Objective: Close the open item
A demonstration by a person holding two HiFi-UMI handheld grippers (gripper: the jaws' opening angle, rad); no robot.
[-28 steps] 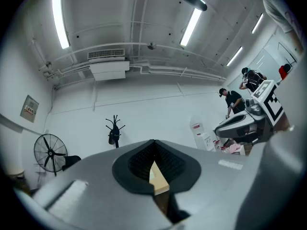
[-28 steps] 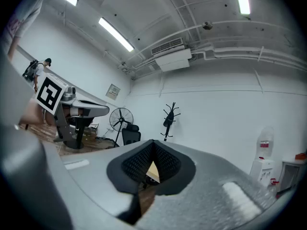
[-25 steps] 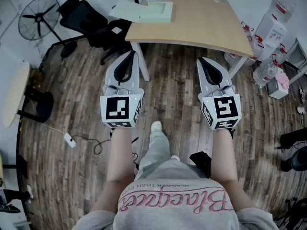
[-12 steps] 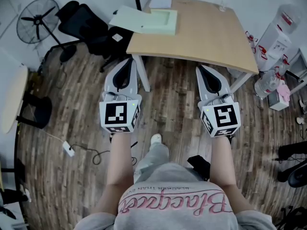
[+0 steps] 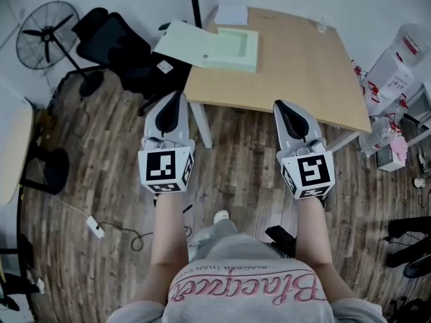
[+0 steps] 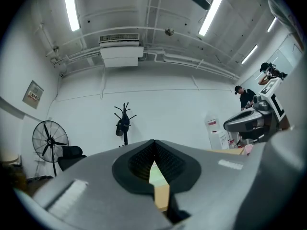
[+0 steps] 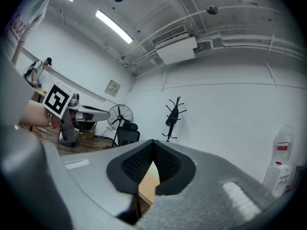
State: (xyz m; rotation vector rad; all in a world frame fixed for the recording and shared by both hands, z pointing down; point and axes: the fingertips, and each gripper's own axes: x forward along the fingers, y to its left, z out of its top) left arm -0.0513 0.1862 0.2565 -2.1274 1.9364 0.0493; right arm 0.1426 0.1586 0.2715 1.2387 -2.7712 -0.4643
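Head view showed a light tan wooden desk (image 5: 303,69) standing on a dark wood-plank floor (image 5: 101,180). The task's thing, a pale green shallow box (image 5: 239,49), lay at the far left corner of the desk and was open. Its flat pale green lid (image 5: 185,44) was folded out to the left and overhung the desk's left edge. A white sheet of paper (image 5: 232,15) lay just beyond the box, against the far edge.

The left claw (image 5: 176,94) was held over the floor, its tip just beside the near left corner of the desk and well apart from the box. The right claw (image 5: 278,103) was held level with it, its tip at the desk's near edge as seen from above. Each claw carried its marker cube at the wrist end.

Left gripper view showed that claw's two black ribbed pads (image 6: 144,159) meeting at the tips, with nothing between them; desk and green box showed through the slit behind the tips. Right gripper view showed the same: tips together, nothing held.

A black office chair (image 5: 114,42) and a black standing fan (image 5: 44,32) stood off the desk's left side. A black coat stand (image 5: 195,2) stood beyond the far edge.
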